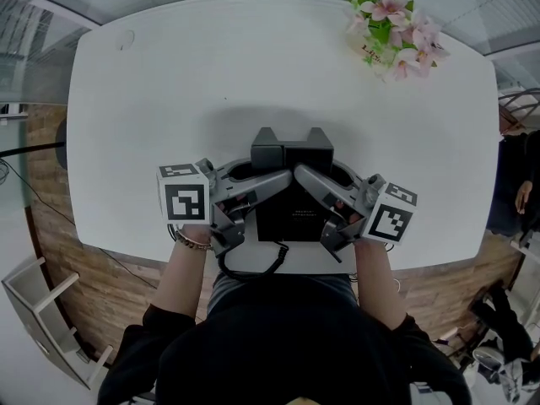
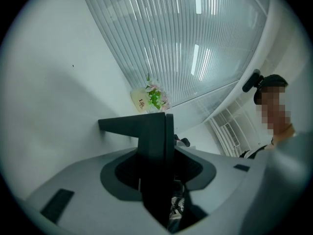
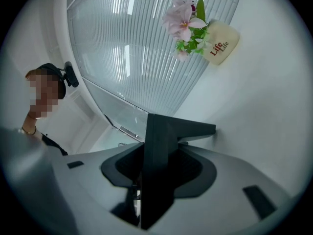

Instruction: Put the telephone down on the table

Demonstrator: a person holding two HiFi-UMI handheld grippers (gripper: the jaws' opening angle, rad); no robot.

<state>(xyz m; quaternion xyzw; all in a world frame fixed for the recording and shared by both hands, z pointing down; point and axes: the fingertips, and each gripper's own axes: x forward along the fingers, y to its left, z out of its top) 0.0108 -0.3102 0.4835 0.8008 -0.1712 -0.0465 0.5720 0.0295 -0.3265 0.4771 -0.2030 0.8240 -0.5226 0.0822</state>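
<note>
The black telephone is over the near middle of the white table, its cord looping off the front edge. A soft shadow lies on the table beyond it; I cannot tell whether it rests on the table. My left gripper reaches in from the left and my right gripper from the right, tips meeting at the phone's top. In the left gripper view a black part of the telephone fills the gap of the left gripper. The right gripper likewise clamps a black edge of the telephone.
A pot of pink flowers stands at the table's far right corner, also seen as the flower pot and the labelled flower pot. A person in dark clothes stands off the table's right end. Ribbed glass wall behind.
</note>
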